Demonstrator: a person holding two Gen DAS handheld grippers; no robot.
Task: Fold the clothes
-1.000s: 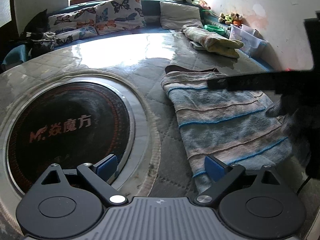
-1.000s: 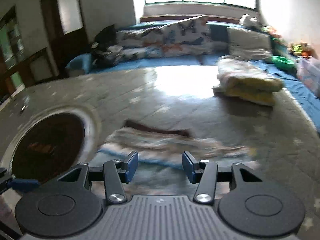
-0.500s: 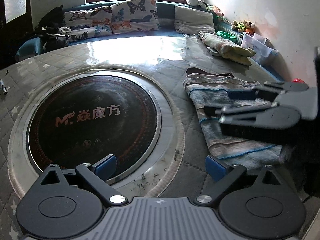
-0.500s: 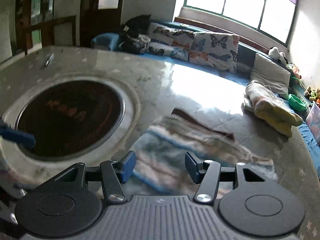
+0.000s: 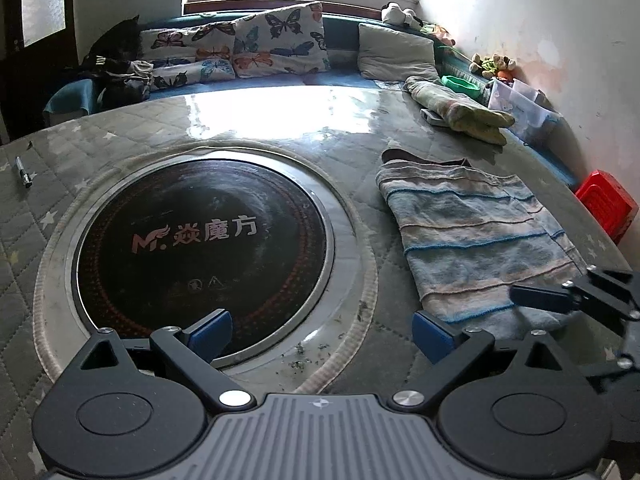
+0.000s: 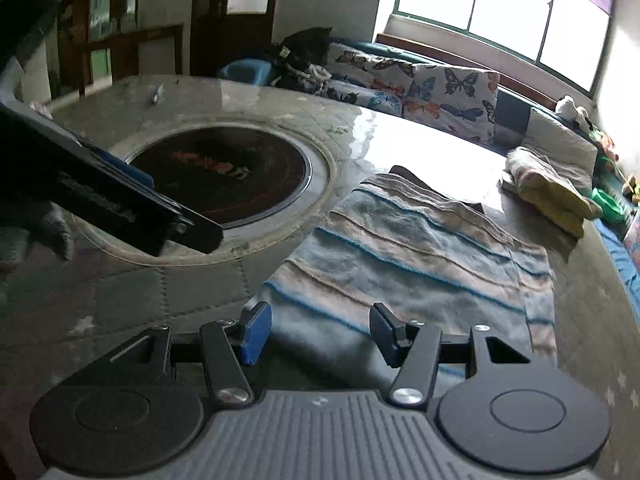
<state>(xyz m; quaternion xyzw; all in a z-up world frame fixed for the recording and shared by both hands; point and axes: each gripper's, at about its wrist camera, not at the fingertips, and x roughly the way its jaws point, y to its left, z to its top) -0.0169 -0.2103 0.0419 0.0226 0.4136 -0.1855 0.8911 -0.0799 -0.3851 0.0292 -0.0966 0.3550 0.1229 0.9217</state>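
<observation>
A folded striped garment (image 5: 468, 232) in blue, beige and grey lies flat on the quilted table cover, to the right of the round cooktop. My left gripper (image 5: 322, 332) is open wide over the cooktop's near rim, with nothing between its blue pads. In the right wrist view it (image 6: 168, 204) reaches in from the left, apart from the garment (image 6: 408, 248). My right gripper (image 6: 320, 330) is open just above the garment's near edge, and its pads do not press on the cloth. The left wrist view shows it (image 5: 560, 290) at the garment's near right corner.
A black round cooktop (image 5: 200, 240) with a metal rim is set in the table. A folded yellowish blanket (image 5: 460, 114) lies at the far right, and a pen (image 5: 23, 172) at the far left. Butterfly pillows (image 5: 276, 40) line a bench behind. A red stool (image 5: 606, 204) stands beside the table.
The right gripper drew back from above the middle of the garment to its near right corner, rolling as it went, and its jaws widened slightly. The left gripper drifted a little and stayed open.
</observation>
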